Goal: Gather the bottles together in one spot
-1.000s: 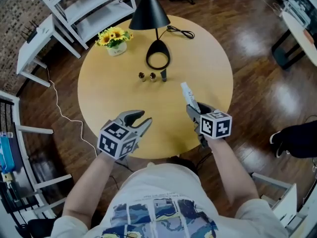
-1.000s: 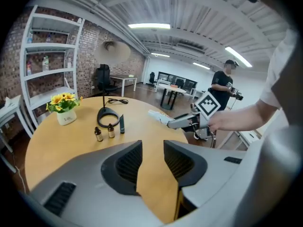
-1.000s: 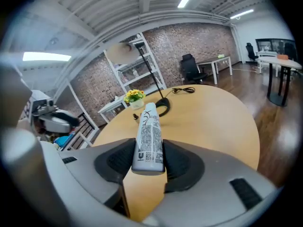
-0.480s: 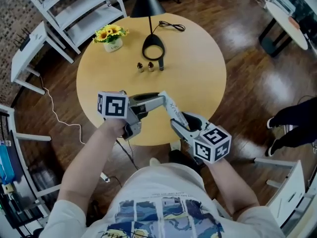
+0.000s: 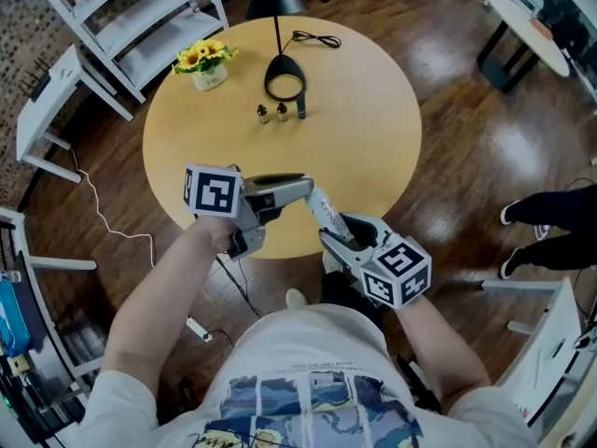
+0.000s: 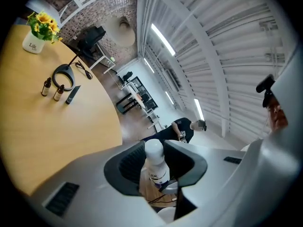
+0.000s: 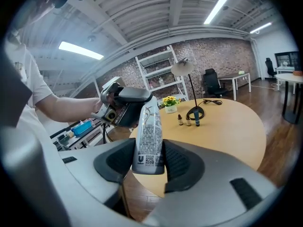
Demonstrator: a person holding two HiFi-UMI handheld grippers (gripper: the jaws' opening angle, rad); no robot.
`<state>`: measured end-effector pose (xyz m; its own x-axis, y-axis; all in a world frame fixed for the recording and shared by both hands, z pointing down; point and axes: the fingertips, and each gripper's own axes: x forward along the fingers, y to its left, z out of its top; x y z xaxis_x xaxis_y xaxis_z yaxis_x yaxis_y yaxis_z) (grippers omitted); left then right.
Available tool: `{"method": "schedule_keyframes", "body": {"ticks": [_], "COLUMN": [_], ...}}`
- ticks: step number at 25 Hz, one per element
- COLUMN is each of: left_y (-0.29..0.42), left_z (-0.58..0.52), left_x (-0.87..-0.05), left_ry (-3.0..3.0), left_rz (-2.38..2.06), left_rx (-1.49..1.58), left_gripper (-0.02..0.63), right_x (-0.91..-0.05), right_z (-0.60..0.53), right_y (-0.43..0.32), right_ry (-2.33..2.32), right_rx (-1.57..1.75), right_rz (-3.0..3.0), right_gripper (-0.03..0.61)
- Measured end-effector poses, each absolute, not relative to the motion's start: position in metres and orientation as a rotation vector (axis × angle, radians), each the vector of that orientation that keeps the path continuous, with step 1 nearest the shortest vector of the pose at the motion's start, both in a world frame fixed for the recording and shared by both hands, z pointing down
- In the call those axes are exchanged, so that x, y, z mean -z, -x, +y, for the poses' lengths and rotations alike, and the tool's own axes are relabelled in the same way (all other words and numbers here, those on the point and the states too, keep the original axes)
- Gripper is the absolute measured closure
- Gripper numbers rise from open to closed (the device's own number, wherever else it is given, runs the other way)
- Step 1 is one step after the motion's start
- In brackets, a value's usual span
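A white spray bottle hangs over the table's near edge, held between both grippers. My right gripper is shut on its lower body. My left gripper comes in from the left; its jaws have just been closing, and the pads now press on the bottle's white cap. Far across the round table stand two small brown bottles and a dark one, side by side. They also show in the left gripper view and in the right gripper view.
A black lamp with a ring base stands just behind the small bottles, its cord trailing back. A pot of yellow flowers sits at the far left. White shelves stand beyond the table. A person stands far off.
The right gripper pulled the white bottle back toward me, past the table's near edge. The left gripper rolled over, rose, and closed on the bottle's cap.
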<state>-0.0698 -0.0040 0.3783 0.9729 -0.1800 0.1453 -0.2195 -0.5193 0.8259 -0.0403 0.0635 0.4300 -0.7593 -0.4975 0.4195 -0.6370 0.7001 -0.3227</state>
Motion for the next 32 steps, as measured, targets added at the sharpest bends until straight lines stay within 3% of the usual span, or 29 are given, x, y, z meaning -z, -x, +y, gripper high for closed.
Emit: {"method": "schedule_keyframes", "body": {"ticks": [7,12,17,32], "left_y": [0.067,0.026,-0.006,-0.015], "left_z": [-0.007,-0.037,-0.084,-0.26], "left_x": [-0.378,-0.371,-0.37,-0.468], "left_ry": [-2.082,-2.206,-2.323,-2.344], "left_rz": [-0.294,-0.408,-0.541,-1.204], "left_rx": [-0.043,-0.109,-0.185,-0.408], "left_gripper": [0.497,0.505,0.505,0.506], "right_x": [-0.429,-0.444,-0.454,-0.52], "right_z": [0.063,0.022,-0.037,-0.108], "right_y": [0.039,0.01,-0.019,-0.144], "right_ry": [-0.918,-0.957,-1.003,-1.11], "right_rx": [-0.666,-0.653,-0.651,-0.772], "right_rz": [-2.591,-2.614,-2.612,-2.442], "right_gripper": [0.377,0.368,0.326,0.308]}}
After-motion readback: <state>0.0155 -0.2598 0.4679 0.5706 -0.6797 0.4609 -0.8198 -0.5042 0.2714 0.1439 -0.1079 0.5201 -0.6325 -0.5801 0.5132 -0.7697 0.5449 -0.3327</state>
